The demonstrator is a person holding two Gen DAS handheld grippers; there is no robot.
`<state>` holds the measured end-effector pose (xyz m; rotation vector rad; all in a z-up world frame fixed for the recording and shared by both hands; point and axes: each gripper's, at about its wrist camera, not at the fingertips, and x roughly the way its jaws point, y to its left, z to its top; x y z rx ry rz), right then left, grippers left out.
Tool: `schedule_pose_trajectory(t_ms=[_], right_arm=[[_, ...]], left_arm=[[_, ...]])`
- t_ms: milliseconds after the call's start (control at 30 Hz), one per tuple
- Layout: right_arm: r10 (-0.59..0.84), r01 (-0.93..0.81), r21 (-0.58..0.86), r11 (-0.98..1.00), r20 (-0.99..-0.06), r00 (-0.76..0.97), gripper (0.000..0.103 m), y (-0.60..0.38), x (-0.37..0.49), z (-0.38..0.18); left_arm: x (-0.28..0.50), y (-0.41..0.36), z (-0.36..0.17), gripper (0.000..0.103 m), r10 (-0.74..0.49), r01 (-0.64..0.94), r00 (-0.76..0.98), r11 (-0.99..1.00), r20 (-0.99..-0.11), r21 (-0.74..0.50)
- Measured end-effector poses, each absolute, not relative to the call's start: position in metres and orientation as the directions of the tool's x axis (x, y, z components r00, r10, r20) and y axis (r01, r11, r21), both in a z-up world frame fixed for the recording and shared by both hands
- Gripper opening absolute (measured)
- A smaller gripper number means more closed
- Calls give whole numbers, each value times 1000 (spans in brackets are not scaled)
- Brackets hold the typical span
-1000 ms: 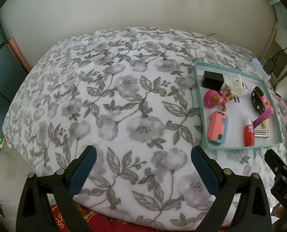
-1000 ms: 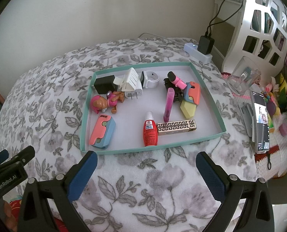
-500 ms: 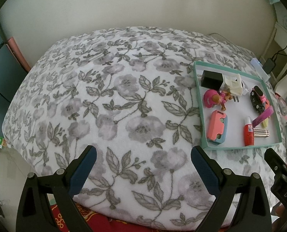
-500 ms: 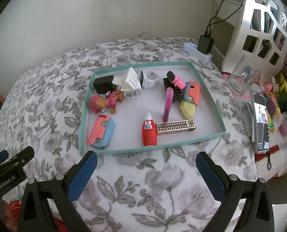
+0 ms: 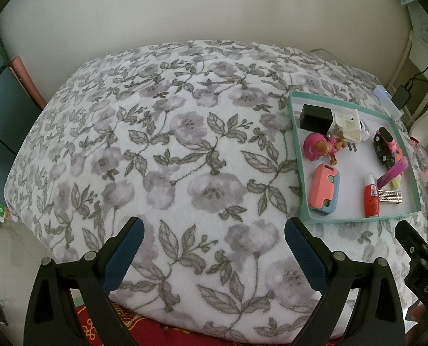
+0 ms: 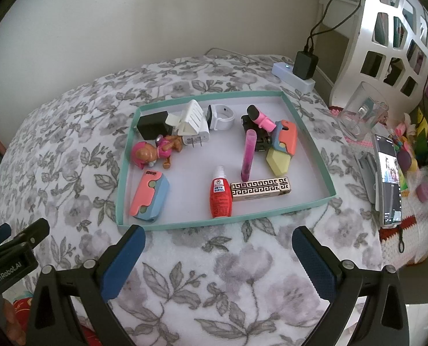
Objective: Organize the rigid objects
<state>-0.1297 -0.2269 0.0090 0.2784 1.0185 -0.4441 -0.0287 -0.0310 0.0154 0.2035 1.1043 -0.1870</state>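
Teal card walls frame the shallow tray [image 6: 315, 147], which sits on a grey-flowered blanket [image 6: 231, 262] across the middle of the right wrist view and at the right edge of the left wrist view [image 5: 299, 161]. Its white floor is crowded with small hard things. Along the far wall, upper left of the tray, a black charger block [image 6: 152, 124] touches a white plug adapter [image 6: 192, 121], with a white ring-shaped piece [image 6: 221, 116] just beside that. Below them lies a pink-hatted puppy figure [image 6: 153, 152] on its side. In the near left corner rests a pink and blue case [image 6: 149, 197]. A red glue bottle [image 6: 220, 199] lies near the front wall, its side touching a gold box with a black key pattern [image 6: 260, 192]. A magenta tube [image 6: 248, 154] points away from the box toward a black toy with a pink top [image 6: 257, 125]; an orange and blue case [image 6: 286, 137] leans over a pale yellow block [image 6: 277, 160].

Right gripper [image 6: 218, 259] hovers low in its frame just short of the tray's front wall, blue pads spread wide, nothing between them. Left gripper [image 5: 214, 252] hangs over bare blanket, well left of the tray, equally wide apart and holding nothing
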Motion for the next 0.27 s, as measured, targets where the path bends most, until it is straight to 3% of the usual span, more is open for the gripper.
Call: schedule_pose_trajectory(t_ms=[267], right_arm=[[-225, 479, 19, 878, -866, 447, 103, -227, -130, 9]], left_arm=[[-29, -29, 16, 98, -57, 250, 442, 966, -895, 62]])
